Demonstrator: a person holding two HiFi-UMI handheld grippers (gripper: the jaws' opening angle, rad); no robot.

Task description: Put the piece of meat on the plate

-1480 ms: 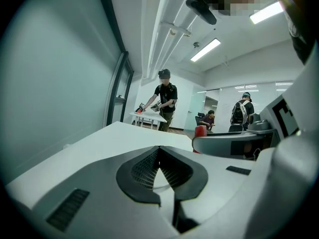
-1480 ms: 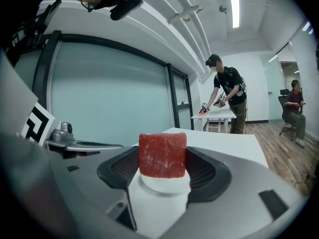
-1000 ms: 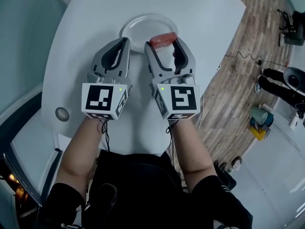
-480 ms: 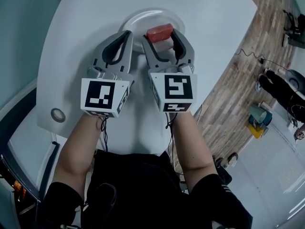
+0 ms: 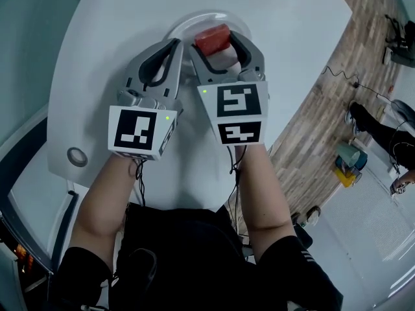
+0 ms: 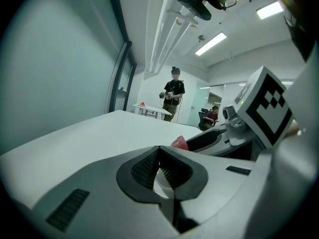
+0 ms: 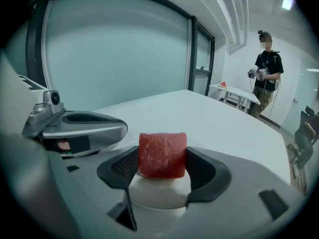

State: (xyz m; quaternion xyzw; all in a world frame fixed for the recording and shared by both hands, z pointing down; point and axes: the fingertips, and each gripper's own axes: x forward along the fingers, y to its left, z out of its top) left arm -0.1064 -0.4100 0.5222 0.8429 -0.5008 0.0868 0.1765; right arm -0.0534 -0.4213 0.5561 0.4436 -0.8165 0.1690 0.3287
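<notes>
Presently, the following is recorded.

Right tool (image 5: pixel 216 44): clenched on the piece of meat (image 5: pixel 213 39), a red block gripped on two opposite sides between the dark pads (image 7: pixel 124 167). Most of the block is seen standing proud above the jaws in the right gripper view.

Piece of meat, position: held over the plate (image 5: pixel 188 19), on the near part of its dish. White plate is seen directly beneath the block between the jaws. Whether the block touches the plate cannot be told.

Left tool (image 5: pixel 174 47): jaws brought together at their tips, nothing gripped. It is held just beside the right tool, at the plate's near rim.

Plate: white, round, set on the white tabletop (image 5: pixel 117 44).

Stage, as judged: delivery almost done; release is outstanding.

Hazards, as judged:
- If the jaws are opened while the block is held high, it may be tumbled or bounced toward the rim.
- The block may be dragged off the plate if it clings to one pad when the tool is drawn back.
- The plate may be shoved along the smooth tabletop if it is pressed or clipped by either tool.
</notes>
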